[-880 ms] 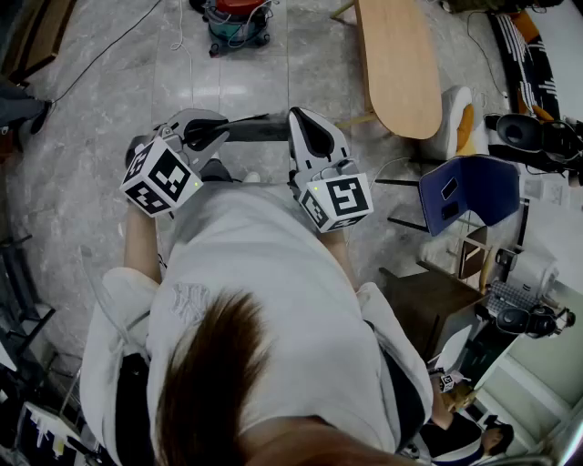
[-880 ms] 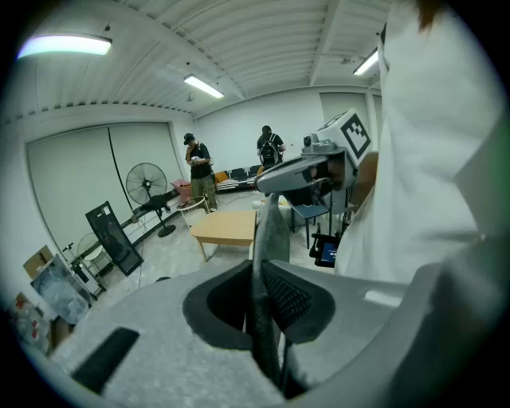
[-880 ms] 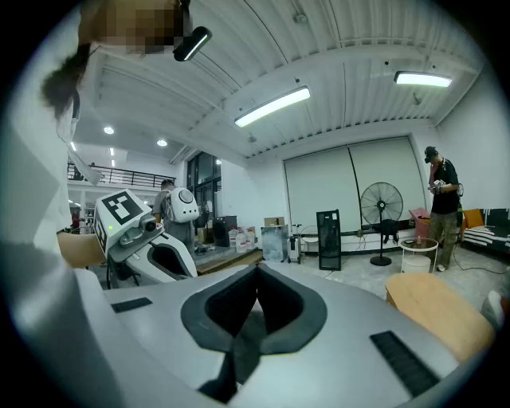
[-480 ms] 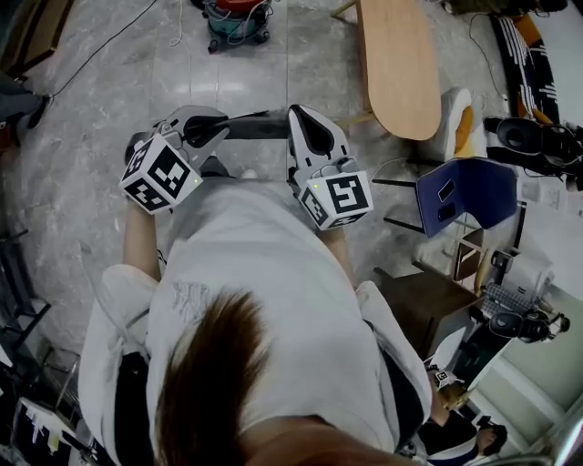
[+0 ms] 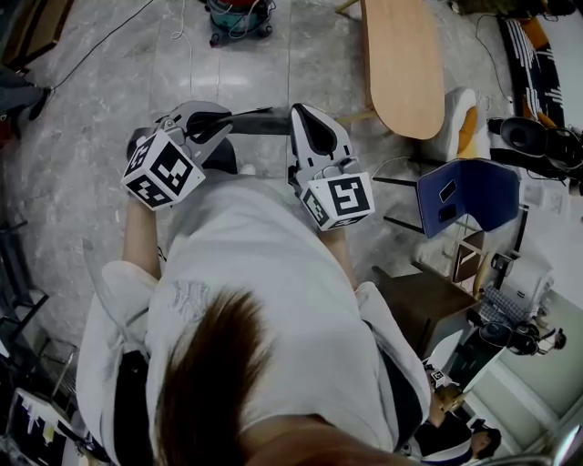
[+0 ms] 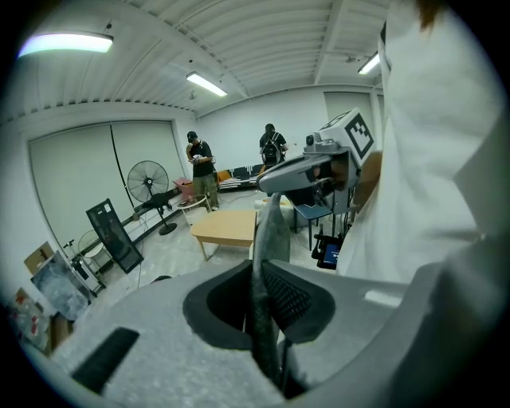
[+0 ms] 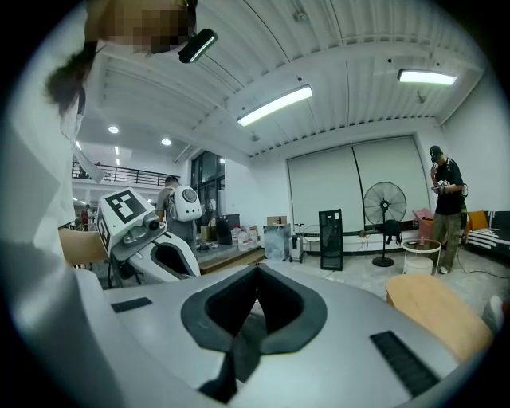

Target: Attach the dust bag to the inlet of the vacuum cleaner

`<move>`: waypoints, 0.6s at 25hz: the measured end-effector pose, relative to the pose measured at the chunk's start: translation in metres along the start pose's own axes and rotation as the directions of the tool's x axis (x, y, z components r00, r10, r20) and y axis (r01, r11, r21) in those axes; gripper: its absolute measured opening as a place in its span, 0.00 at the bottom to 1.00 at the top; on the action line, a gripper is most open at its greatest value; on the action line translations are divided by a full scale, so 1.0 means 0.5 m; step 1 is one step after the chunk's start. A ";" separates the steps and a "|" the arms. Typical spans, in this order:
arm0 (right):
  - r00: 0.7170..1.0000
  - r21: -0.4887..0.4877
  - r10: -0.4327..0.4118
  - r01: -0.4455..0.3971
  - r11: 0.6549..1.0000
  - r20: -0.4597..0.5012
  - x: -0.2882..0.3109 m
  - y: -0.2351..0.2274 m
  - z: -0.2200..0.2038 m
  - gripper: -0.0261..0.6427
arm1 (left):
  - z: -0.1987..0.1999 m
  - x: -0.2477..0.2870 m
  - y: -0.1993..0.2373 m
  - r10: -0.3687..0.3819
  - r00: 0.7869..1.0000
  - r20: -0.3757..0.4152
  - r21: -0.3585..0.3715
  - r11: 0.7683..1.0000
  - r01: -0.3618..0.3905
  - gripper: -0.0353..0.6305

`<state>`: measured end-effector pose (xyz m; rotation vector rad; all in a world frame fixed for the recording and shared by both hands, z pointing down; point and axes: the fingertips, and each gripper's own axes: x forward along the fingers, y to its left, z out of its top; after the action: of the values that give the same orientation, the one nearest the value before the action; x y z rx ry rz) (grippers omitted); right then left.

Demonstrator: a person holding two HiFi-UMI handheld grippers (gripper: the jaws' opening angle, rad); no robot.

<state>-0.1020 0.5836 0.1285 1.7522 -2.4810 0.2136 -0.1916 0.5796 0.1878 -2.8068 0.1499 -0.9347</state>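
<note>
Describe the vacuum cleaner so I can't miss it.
In the head view, find the long wooden table at the top. On the floor to its left, cut by the upper edge, stands the vacuum cleaner: a squat teal drum with a red top, unlike anything nearby.

I could read no words or numbers: my left cube [image 5: 162, 170] and right cube [image 5: 337, 201] bore only square black-and-white markers, and my shirt [image 5: 264, 264] emblem [image 5: 187, 300] was illegible.
</note>
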 end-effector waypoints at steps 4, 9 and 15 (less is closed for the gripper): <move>1.000 0.016 -0.008 0.008 1.000 -0.003 0.006 -0.005 -0.006 0.04 | -0.012 0.003 0.001 -0.010 1.000 -0.009 -0.009 1.000 0.010 0.11; 1.000 0.032 -0.010 0.010 0.999 -0.017 0.052 -0.024 -0.006 0.04 | -0.030 0.019 0.047 -0.031 0.999 -0.015 -0.022 0.999 0.030 0.11; 1.000 0.061 -0.008 0.010 0.998 -0.021 0.152 -0.063 -0.005 0.04 | -0.057 0.056 0.149 -0.057 0.998 -0.003 -0.027 0.998 0.057 0.11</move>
<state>-0.0976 0.5033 0.1449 1.7744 -2.4771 0.3085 -0.1892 0.4987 0.2115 -2.8477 0.0838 -0.9577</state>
